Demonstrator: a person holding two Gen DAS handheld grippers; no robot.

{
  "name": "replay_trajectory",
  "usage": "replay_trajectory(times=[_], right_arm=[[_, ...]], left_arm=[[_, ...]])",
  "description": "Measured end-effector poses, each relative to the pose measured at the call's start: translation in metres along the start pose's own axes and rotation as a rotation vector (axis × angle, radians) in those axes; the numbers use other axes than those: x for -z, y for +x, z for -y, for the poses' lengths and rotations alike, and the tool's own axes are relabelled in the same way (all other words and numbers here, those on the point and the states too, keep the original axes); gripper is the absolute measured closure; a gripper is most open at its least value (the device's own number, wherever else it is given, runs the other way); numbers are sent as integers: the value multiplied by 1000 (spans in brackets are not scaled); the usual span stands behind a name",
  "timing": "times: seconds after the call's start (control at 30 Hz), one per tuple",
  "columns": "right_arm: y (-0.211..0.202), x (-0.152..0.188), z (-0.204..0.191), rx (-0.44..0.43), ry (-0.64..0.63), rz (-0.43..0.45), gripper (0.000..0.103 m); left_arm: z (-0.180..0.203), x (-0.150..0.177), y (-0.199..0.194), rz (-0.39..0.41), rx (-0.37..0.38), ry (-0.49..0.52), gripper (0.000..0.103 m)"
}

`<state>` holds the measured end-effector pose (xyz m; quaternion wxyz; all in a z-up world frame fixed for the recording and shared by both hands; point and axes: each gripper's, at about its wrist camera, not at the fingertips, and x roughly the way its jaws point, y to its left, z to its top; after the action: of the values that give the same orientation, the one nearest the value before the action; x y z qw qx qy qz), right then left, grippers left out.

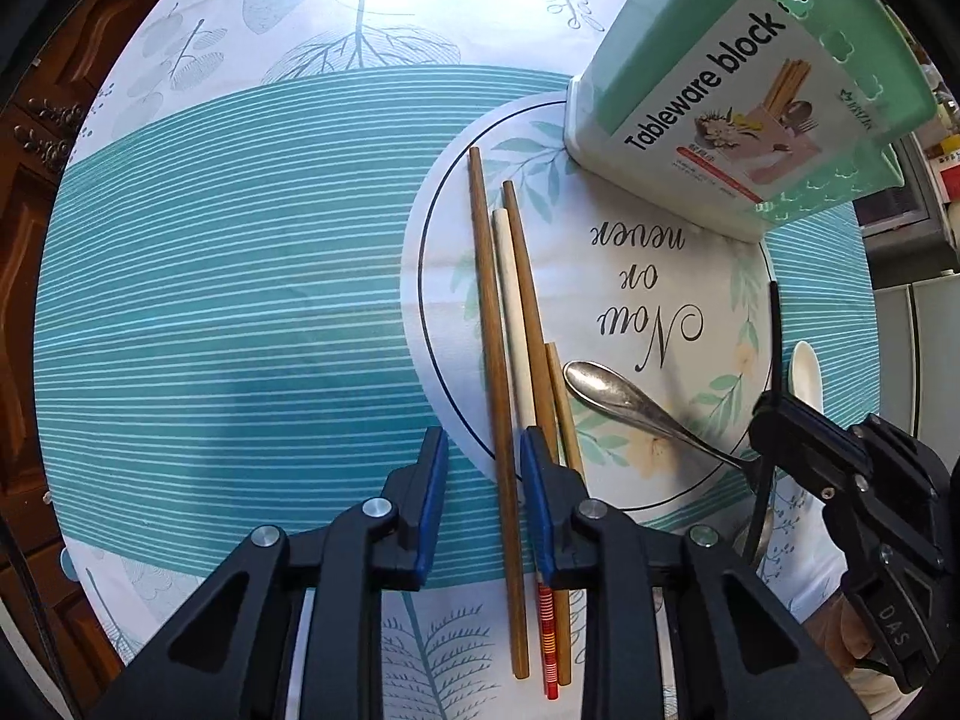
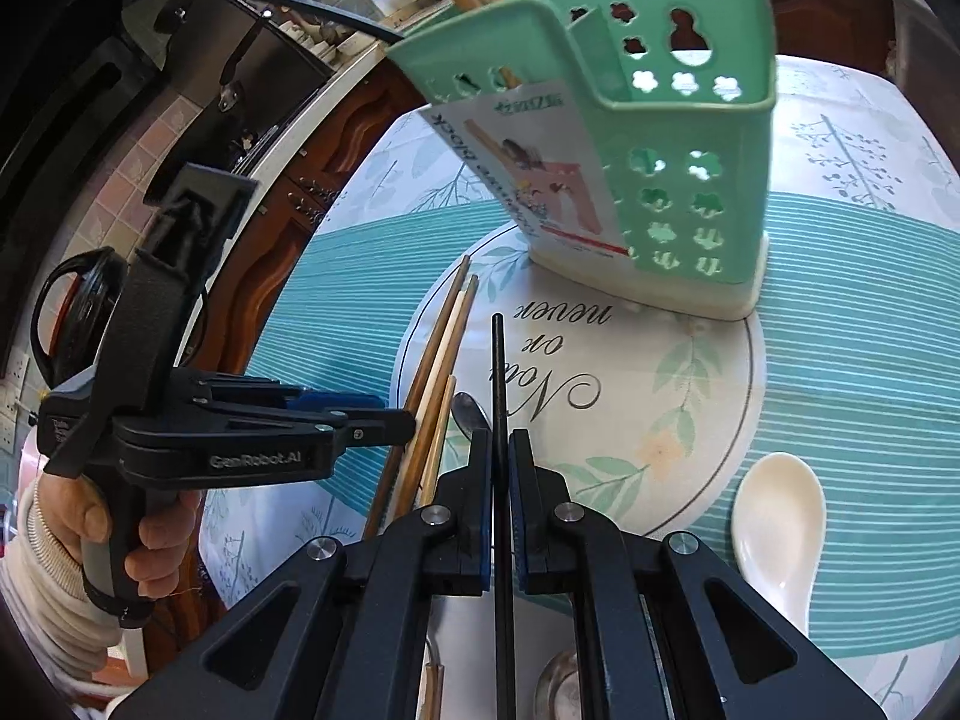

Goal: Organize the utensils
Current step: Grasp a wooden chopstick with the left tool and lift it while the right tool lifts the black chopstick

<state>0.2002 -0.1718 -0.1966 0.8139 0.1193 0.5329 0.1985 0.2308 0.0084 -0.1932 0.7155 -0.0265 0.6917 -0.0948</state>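
Desk (image 1: pixel 240 300): we find it covered by a teal striped cloth with a round printed motif.
Holder (image 2: pixel 678 180): green, slotted, upright at the far side of the motif; we see a few chopsticks standing in it already.
Left gripper (image 1: pixel 483 480): spread, hovering low; a brown chopstick passes between its pads untouched.
Right gripper (image 2: pixel 497 492): pressed on a black chopstick (image 2: pixel 498 372) whose tip points toward the holder.
Loose chopsticks (image 1: pixel 510 312): we count several, brown and pale, lying side by side left of the motif's centre.
Metal spoon (image 1: pixel 624 402): flat on the cloth, just beside the chopsticks.
White spoon (image 2: pixel 777 516): on the cloth, right of the right gripper.
Step in hand: we judge the black chopstick is bound for the holder.
Next move: we would raise it, tip it upright over a slot, then release.
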Motion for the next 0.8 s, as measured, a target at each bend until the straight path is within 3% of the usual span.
replay_trajectory(times=[0.1, 0.2, 0.37, 0.7, 0.8], right_arm=[[-7, 1, 0, 0, 1, 9, 98], [-13, 2, 1, -3, 0, 10, 98], [-22, 4, 2, -7, -6, 18, 98], [-43, 8, -9, -7, -32, 35, 98], [-52, 10, -12, -5, -36, 41, 98]], left_arm=[[3, -1, 1, -4, -8, -4, 82], [15, -4, 9, -32, 6, -16, 91], [18, -2, 10, -36, -9, -14, 93], [51, -16, 18, -78, -118, 33, 92], [67, -17, 20, -71, -150, 61, 98]])
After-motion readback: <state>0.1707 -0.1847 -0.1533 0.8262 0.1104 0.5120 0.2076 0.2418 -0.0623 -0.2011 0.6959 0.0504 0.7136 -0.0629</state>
